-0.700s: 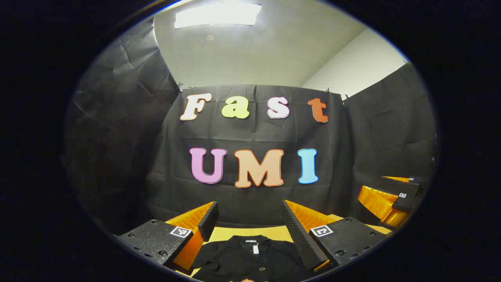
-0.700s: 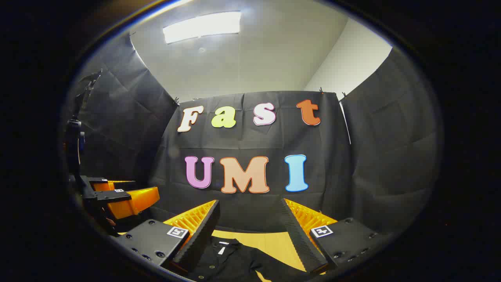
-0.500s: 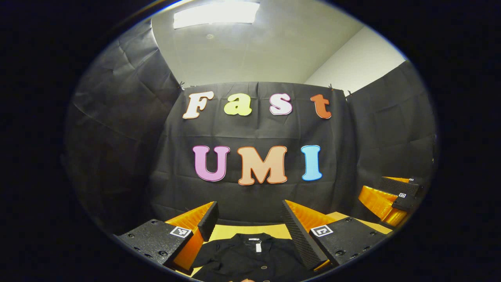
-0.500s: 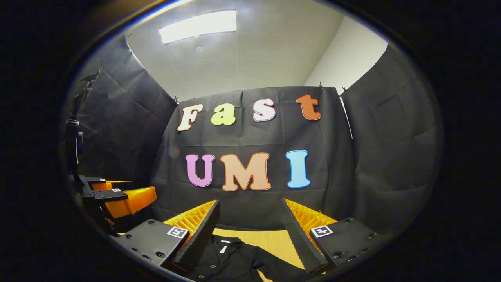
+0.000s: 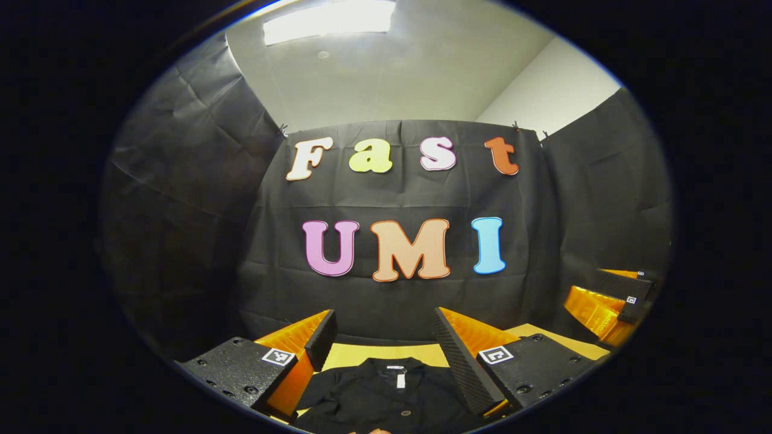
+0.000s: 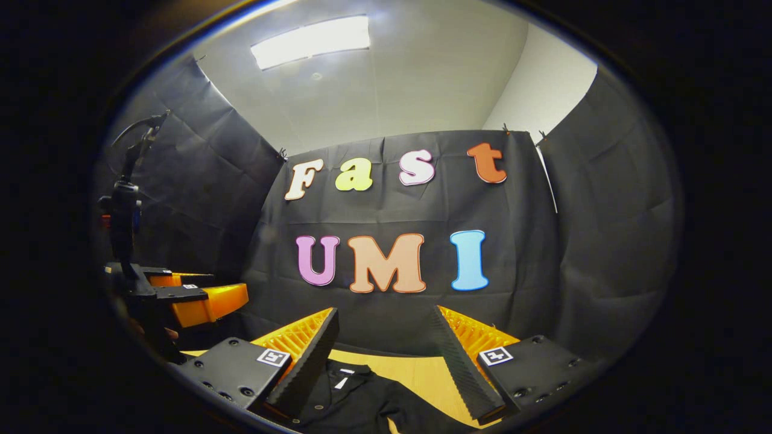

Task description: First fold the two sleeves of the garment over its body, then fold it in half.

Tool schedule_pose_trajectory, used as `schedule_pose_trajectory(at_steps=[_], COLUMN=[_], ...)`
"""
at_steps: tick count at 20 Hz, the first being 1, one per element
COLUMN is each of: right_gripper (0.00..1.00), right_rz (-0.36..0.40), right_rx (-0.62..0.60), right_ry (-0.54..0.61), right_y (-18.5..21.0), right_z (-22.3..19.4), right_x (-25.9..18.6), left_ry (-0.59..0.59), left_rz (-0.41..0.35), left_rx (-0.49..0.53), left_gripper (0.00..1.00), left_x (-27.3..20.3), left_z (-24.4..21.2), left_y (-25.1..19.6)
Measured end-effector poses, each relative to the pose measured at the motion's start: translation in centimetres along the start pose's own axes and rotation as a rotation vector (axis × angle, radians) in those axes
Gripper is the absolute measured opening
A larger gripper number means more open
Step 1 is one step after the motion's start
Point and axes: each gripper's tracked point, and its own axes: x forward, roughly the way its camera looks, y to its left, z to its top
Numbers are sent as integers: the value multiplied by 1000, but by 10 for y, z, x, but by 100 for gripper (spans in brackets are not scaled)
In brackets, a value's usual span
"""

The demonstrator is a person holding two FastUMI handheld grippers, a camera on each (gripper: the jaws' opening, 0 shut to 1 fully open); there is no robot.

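Note:
A black buttoned shirt lies on the yellow wooden table, its collar and white tag toward the far wall. My left gripper hovers over the shirt's body, open, with nothing between its fingers. In the right gripper view the same shirt lies low and left of centre, with one sleeve running off to the right. My right gripper is open over that side and holds nothing. Each gripper shows in the other's view: the right gripper at the far right, the left gripper at the far left.
Black cloth walls close the booth behind and on both sides. A strip of bare table runs between the shirt's collar and the back wall. A dark stand with a cable rises at the left.
Both views have shifted slightly, so the back wall sits further right in each. The shirt lies as before and both grippers remain open.

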Motion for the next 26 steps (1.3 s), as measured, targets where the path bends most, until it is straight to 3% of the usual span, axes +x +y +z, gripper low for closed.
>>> schedule_pose_trajectory(at_steps=[8,26], right_gripper=[97,97], right_rz=[-48,17], right_rx=[18,-19], right_ry=[-14,37], right_y=[20,69], right_z=[5,-17], right_x=[21,31], left_ry=[-29,14], left_rz=[-21,44], left_rx=[11,30], left_gripper=[95,95], left_x=[14,3], left_z=[3,-18], left_y=[28,78])
